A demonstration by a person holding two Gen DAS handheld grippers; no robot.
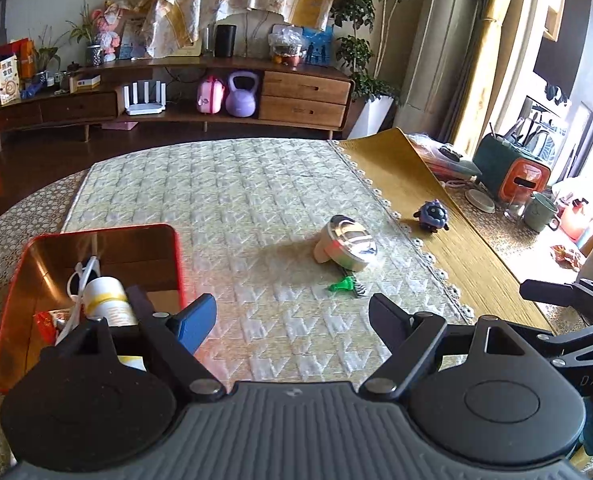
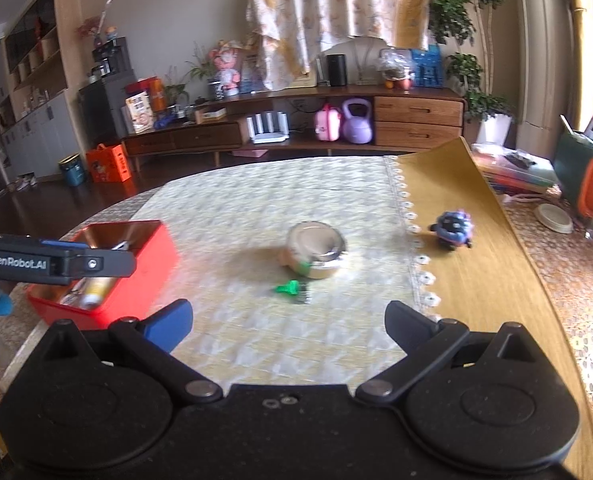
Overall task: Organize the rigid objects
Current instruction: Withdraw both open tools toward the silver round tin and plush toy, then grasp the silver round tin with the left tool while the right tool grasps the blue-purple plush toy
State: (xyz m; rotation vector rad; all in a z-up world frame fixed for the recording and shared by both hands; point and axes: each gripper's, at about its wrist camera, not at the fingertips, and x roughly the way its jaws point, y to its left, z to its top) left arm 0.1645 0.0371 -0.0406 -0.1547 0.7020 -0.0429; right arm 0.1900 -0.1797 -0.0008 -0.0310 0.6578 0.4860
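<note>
Both tools sit right up front with nothing in them: left tool (image 1: 292, 316) has its jaws well apart over bare quilted cloth, and right tool (image 2: 288, 322) is spread even wider, also over bare cloth; no earlier shot to compare, so that's all I've got on them. Just left of the left tool is the red box (image 1: 12, 300), open on top, already holding a white bottle (image 1: 106, 300) lying on its side plus some white cord and small bits I can't make out; in the right wrist view the left tool's arm crosses in front of that box. Further out on the cloth-covered bench (image 2: 256, 208) lies a small green clip thing (image 1: 342, 283) with a bit of metal touching it; just behind it, nearly touching, is a round tin (image 1: 346, 245) tipped on its side. Off to the right, past the lace edge on the mustard mat (image 1: 436, 200), stands a little dark blue toy figure (image 1: 432, 216), well apart from the tin; beyond the bench, a wooden sideboard (image 1: 304, 96).
</note>
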